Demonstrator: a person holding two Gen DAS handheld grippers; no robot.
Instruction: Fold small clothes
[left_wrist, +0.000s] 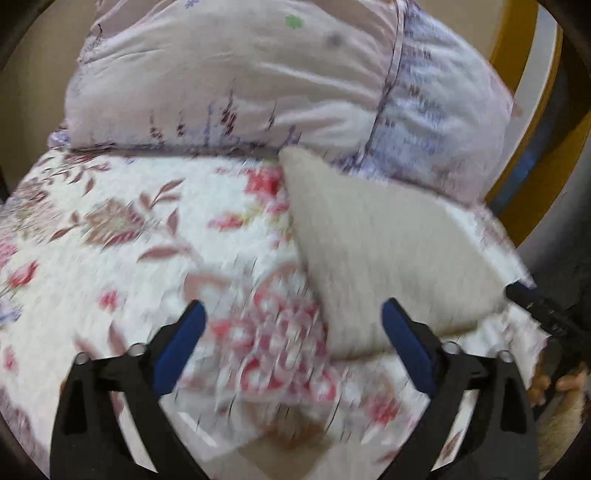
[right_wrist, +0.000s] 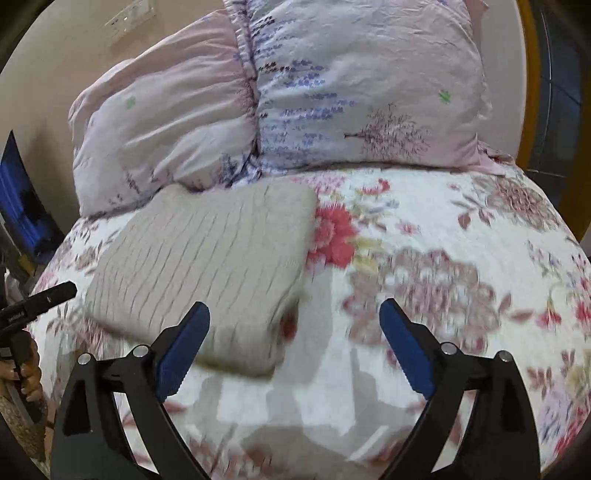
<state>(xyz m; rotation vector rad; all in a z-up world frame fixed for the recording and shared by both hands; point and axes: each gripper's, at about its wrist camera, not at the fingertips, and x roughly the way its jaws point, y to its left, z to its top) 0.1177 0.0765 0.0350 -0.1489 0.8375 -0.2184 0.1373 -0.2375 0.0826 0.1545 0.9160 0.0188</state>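
Motion blur smears the floral bedspread (left_wrist: 129, 240) and folded knit (left_wrist: 388, 258).

Lighting is soft, even and indoor; motion blur smears the floral bedspread (left_wrist: 110, 221) in both views, and fisheye distortion darkens and bends the edges.

The left gripper (left_wrist: 293, 317) and the right gripper (right_wrist: 295, 317) both tilt downward with blue-padded fingers (left_wrist: 181, 343) spread wide and nothing between them, while a hand (right_wrist: 27, 373) grips the left gripper's handle at the right view's edge.
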